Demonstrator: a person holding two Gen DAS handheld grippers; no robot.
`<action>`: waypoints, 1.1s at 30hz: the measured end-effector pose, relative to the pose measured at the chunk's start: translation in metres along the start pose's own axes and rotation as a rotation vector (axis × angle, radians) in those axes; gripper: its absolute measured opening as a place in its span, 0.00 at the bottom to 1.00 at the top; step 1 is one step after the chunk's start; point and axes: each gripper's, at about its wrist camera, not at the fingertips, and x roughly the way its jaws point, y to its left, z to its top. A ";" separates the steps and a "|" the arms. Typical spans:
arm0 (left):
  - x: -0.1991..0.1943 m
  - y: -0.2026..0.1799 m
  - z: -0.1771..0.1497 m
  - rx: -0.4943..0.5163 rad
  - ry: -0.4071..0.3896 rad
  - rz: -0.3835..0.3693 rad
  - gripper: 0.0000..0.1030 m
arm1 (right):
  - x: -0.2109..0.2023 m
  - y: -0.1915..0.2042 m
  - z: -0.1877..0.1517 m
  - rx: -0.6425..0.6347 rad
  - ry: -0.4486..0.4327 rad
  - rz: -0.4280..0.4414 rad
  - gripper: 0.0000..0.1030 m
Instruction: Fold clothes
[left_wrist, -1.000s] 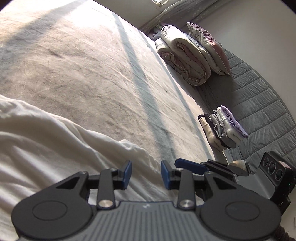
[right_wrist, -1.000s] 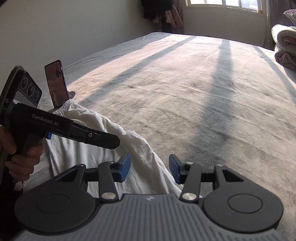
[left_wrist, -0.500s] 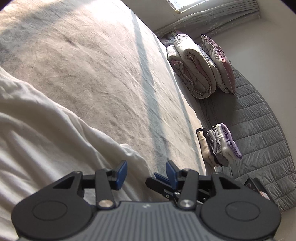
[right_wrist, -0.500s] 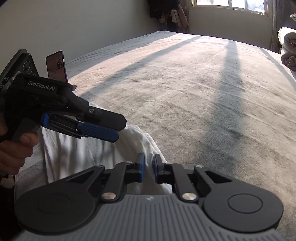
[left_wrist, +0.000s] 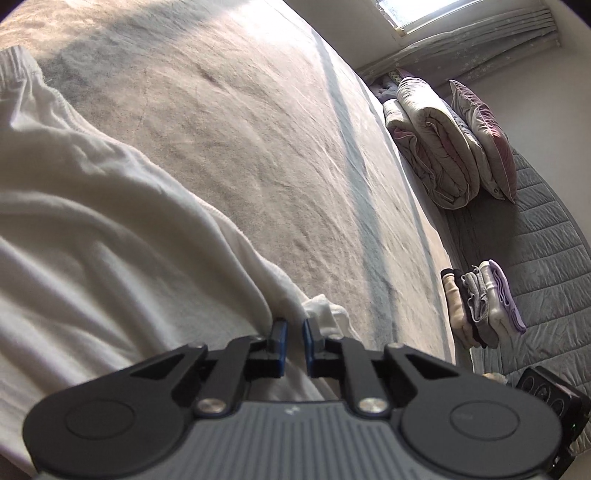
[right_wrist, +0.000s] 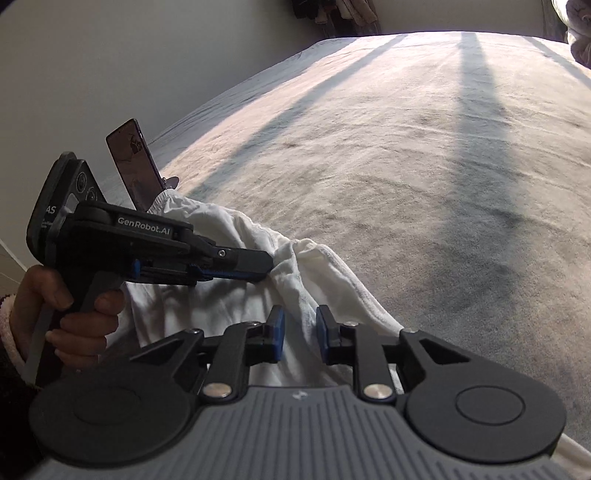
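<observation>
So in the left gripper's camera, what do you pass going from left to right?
White garment → left gripper → stack of folded clothes. The grey bedspread lies under all of them.

Soft matt white cloth garment (left_wrist: 92, 240) on a napped grey bedcover (right_wrist: 406, 147); quilted grey mattress (left_wrist: 546, 258).

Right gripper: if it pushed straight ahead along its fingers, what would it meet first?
Probably the rumpled white cotton garment lying between and just beyond the right gripper; past that, only the grey bedspread. Depth is uncertain.

Two hand-held grippers (left_wrist: 293, 341) (right_wrist: 299, 334), one white garment (left_wrist: 110, 240), one phone (right_wrist: 135, 164), one pillow (left_wrist: 484, 136).
</observation>
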 end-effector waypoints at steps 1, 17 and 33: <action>-0.001 0.002 0.000 0.005 0.004 -0.007 0.12 | 0.002 -0.006 0.002 0.064 0.005 0.027 0.40; -0.025 0.004 -0.020 0.253 0.064 -0.004 0.08 | 0.048 -0.036 0.047 0.643 -0.032 0.292 0.44; -0.084 0.034 0.016 0.160 -0.326 0.258 0.23 | 0.047 -0.004 0.067 0.388 -0.104 -0.013 0.04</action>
